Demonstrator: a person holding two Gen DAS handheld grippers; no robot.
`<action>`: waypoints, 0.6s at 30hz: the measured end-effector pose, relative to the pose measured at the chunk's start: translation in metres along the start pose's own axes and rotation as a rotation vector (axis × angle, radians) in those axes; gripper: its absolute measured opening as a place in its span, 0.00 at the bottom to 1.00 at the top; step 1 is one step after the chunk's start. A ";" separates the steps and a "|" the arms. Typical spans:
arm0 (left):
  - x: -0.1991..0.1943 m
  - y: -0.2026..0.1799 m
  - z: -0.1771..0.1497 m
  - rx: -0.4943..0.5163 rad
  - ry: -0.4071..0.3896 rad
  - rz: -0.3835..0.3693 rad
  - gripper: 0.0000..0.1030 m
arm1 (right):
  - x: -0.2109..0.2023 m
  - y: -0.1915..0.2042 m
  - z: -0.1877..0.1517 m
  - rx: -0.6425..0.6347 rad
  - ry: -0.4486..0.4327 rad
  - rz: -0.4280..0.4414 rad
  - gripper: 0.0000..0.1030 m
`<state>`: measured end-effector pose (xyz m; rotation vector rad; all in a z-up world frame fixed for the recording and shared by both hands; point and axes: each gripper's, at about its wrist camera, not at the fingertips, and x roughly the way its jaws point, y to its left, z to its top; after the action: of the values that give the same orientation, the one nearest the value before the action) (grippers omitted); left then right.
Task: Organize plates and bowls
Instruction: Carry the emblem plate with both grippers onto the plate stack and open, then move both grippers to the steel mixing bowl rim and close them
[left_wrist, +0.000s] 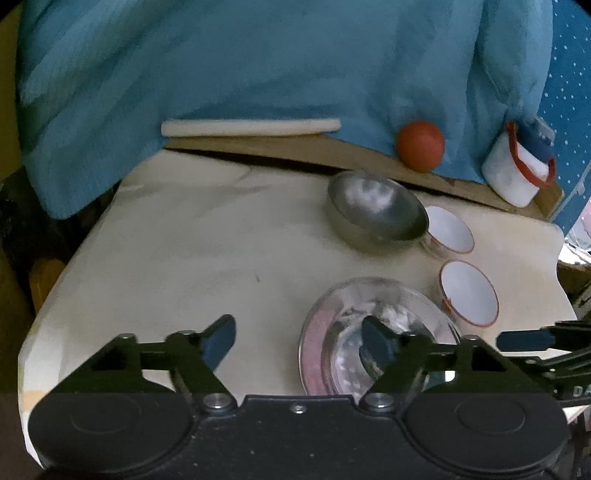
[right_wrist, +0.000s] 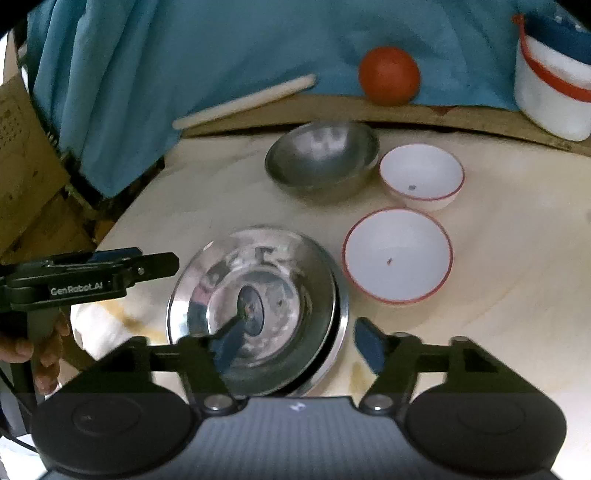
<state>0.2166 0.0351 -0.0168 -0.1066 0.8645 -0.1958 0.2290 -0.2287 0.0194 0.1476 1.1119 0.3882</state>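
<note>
The left gripper (left_wrist: 297, 341) stands with jaws spread, grasping nothing, its right finger over the stacked steel plates (right_wrist: 258, 306) near the table's (right_wrist: 480, 314) front. The right gripper (right_wrist: 299, 345) is likewise released, straddling the plates' right rim. A steel bowl (right_wrist: 321, 158) and two white bowls (right_wrist: 399, 254) sit behind and right.

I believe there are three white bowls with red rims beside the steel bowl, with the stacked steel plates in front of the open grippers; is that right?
Not quite: there are two white bowls with red rims, not three. The right wrist view shows one next to the steel bowl and another nearer the camera. The rest holds: the stacked steel plates lie by the open right gripper and left gripper.
</note>
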 end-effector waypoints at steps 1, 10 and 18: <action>0.001 0.001 0.003 -0.003 -0.004 0.000 0.84 | 0.000 -0.001 0.001 0.005 -0.008 -0.002 0.81; 0.025 0.011 0.032 -0.037 -0.013 0.009 0.99 | 0.005 -0.013 0.019 0.063 -0.059 -0.001 0.98; 0.062 0.014 0.071 -0.089 0.016 -0.038 0.99 | 0.017 -0.026 0.037 0.088 -0.100 -0.019 0.99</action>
<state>0.3116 0.0365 -0.0195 -0.2054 0.8880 -0.1941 0.2747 -0.2433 0.0138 0.2314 1.0316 0.3116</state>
